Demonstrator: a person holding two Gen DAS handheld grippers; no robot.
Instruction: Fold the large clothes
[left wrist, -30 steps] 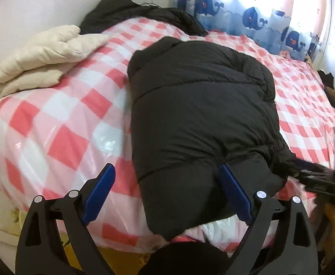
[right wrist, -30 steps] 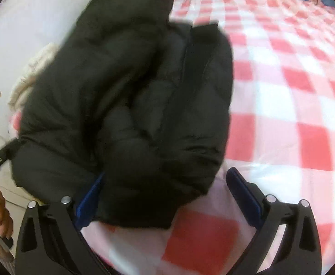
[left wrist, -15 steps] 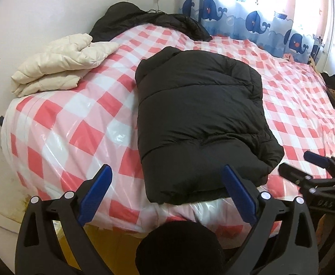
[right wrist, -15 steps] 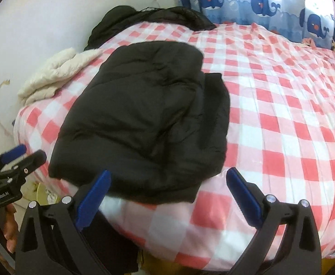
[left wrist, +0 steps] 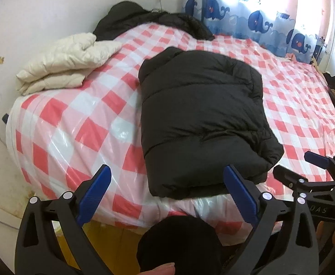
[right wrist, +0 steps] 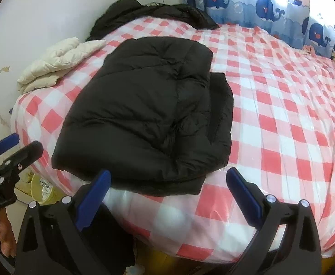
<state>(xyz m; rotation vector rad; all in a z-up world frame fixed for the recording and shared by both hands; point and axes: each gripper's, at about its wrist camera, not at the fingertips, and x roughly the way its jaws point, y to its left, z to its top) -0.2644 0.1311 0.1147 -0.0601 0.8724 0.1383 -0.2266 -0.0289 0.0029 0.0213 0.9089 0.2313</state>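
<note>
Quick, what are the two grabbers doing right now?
Left gripper: open, holding nothing.
Right gripper: open, holding nothing; the black jacket lies free.

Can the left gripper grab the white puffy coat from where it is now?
Probably not yet. The white puffy coat lies at the bed's far left corner, and the left gripper, jaws open, hangs off the near edge. Nothing blocks it; it would need to move closer.

bed (left wrist: 59, 135) foot hidden, curtain (right wrist: 270, 9) cropped
</note>
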